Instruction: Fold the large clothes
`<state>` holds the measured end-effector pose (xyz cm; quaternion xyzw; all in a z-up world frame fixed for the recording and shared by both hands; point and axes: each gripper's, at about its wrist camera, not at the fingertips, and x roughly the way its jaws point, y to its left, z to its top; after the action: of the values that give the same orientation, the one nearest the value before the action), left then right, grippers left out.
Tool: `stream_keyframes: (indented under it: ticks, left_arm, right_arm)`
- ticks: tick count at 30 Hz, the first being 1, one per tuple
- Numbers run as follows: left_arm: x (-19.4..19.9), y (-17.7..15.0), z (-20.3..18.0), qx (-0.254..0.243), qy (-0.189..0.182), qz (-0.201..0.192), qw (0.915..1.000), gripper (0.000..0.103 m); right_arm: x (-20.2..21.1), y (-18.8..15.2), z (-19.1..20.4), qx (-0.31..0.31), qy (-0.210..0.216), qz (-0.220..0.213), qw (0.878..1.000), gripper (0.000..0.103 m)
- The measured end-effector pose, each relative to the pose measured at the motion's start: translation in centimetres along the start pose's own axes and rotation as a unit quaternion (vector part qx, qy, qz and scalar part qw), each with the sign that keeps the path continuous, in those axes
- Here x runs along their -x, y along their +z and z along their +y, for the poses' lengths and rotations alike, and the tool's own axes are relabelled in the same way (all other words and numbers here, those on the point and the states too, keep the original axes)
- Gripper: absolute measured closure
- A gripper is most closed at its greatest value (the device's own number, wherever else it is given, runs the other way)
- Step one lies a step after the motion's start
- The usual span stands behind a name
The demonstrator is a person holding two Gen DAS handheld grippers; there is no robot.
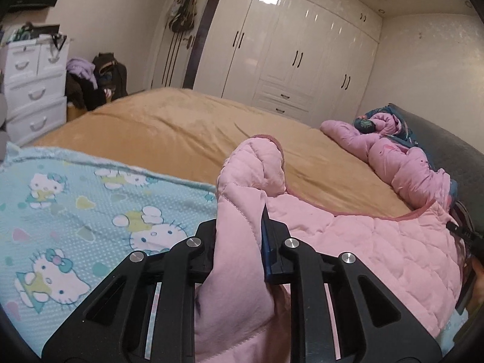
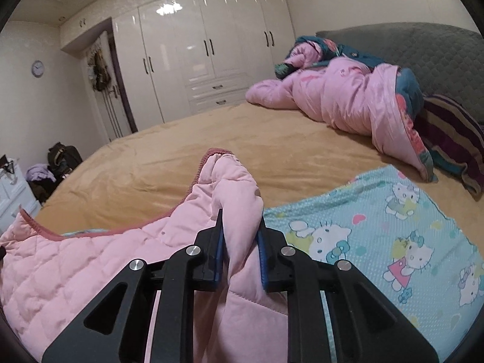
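A pink quilted garment with a dark pink ribbed hem (image 1: 348, 242) is held up between both grippers above the bed. My left gripper (image 1: 240, 227) is shut on one bunched corner of it, and the fabric rises past the fingertips. My right gripper (image 2: 242, 230) is shut on the other bunched corner of the pink garment (image 2: 75, 260), which stretches away to the left. The right gripper's black body shows at the right edge of the left wrist view (image 1: 466, 236). A light blue Hello Kitty cloth (image 1: 75, 217) lies spread under the garment; it also shows in the right wrist view (image 2: 378, 242).
The bed has a tan sheet (image 1: 181, 127). A heap of pink bedding (image 2: 348, 96) and a striped blanket (image 2: 453, 145) lie by the grey headboard (image 2: 423, 51). White drawers (image 1: 33, 90), bags (image 1: 106, 75) and a white wardrobe (image 1: 287, 48) stand beyond the bed.
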<state>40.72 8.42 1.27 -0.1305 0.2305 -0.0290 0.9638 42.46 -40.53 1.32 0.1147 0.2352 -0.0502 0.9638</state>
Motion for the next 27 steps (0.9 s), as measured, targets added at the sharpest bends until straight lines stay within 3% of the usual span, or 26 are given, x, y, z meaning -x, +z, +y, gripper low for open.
stream_keyframes:
  ticks: [16, 27]
  left_arm:
    - [-4.2, -2.7, 1.7, 0.005, 0.024, 0.081, 0.9965, 0.088]
    - [-5.9, -4.3, 2.1, 0.007, 0.037, 0.112, 0.993, 0.082]
  right_arm:
    - [-5.6, -5.2, -2.7, -0.045, -0.035, 0.108, 0.993, 0.083]
    - [-7.8, -7.3, -3.2, -0.052, -0.037, 0.143, 0.988, 0.073]
